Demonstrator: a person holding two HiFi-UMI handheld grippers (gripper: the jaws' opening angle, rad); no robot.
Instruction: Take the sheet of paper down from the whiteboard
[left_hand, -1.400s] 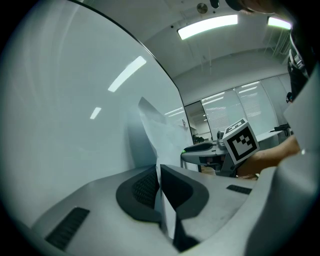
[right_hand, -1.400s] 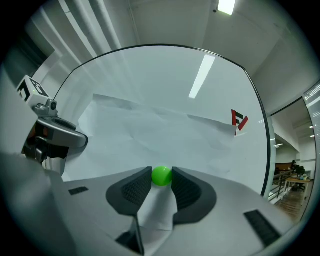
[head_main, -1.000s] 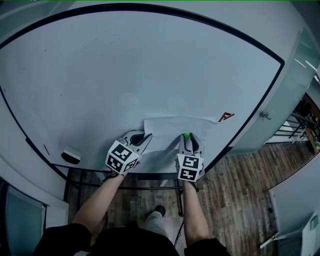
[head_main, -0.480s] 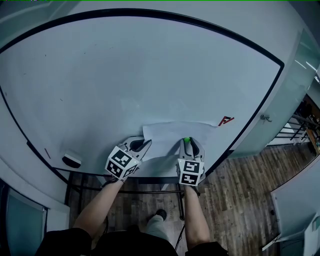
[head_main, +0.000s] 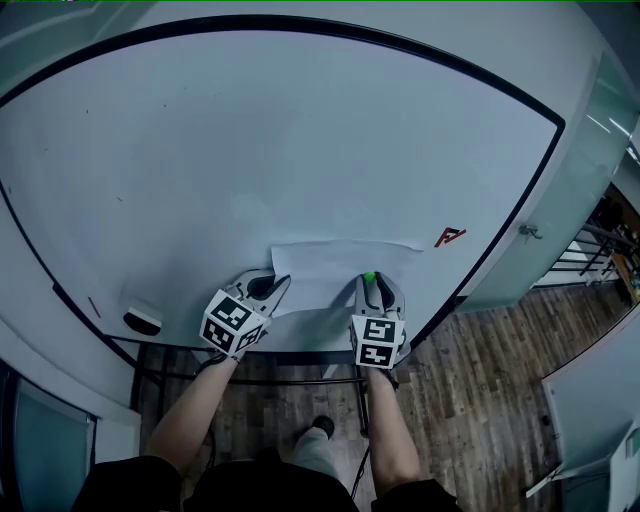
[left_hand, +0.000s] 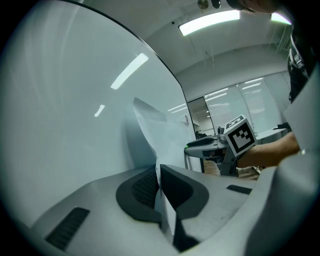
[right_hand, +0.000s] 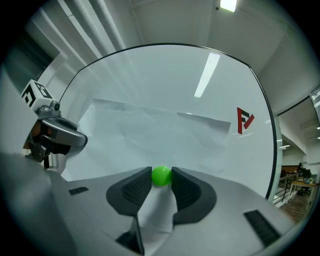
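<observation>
A white sheet of paper (head_main: 335, 268) hangs low on the whiteboard (head_main: 250, 130); it looks creased in the right gripper view (right_hand: 150, 132). My left gripper (head_main: 270, 289) is shut on the sheet's left edge, and the paper (left_hand: 152, 132) runs between its closed pads (left_hand: 145, 187). My right gripper (head_main: 372, 285) is at the sheet's lower right part. Its jaws are closed on a small green ball magnet (right_hand: 161, 175) that sits on the paper against the board. Both grippers point level at the board.
A red logo (head_main: 450, 237) is on the board just right of the sheet. An eraser (head_main: 142, 321) sits at the board's lower left edge. The black frame (head_main: 510, 215) curves down on the right. Wooden floor and the board's stand are below.
The left gripper has drawn a little to the left with the sheet's edge. The paper's top right corner now lies farther from the red logo. The right gripper has stayed on the magnet.
</observation>
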